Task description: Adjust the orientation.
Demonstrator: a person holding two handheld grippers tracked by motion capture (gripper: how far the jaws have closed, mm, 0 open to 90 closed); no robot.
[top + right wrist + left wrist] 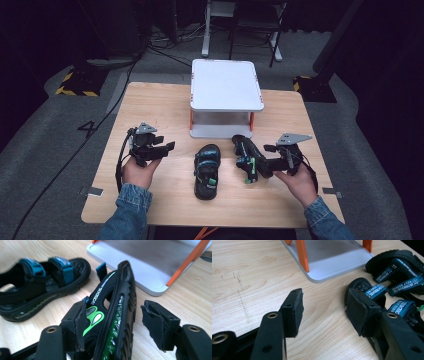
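person's denim sleeves are coming in at the near edge of the wooden table [150,100], one hand on each gripper.

left gripper [162,149] is sitting at the near left, pointing right toward the sandals. in the left gripper view its jaws are standing well apart, nothing between them but bare table; the right-hand pad [359,312] is just in front of the heel of the flat sandal [207,171], and whether it's touching is unclear.

flat sandal is lying sole-down near the table's middle, black with blue straps, toe pointing toward the near edge.

right gripper [267,161] is at the near right, pointing left. second sandal [246,156] is standing tilted on its edge, sole facing right, green tread showing, just right of the flat sandal and apart from it. in the right gripper view its jaws are straddling this sandal's end: left pad [78,322] is lying against the upper, right pad [156,322] is showing a clear gap to the sole. so jaws apart, not clamped.

white two-tier rack [226,85] with orange posts is standing at the far middle of the table, lower shelf just beyond the sandals.
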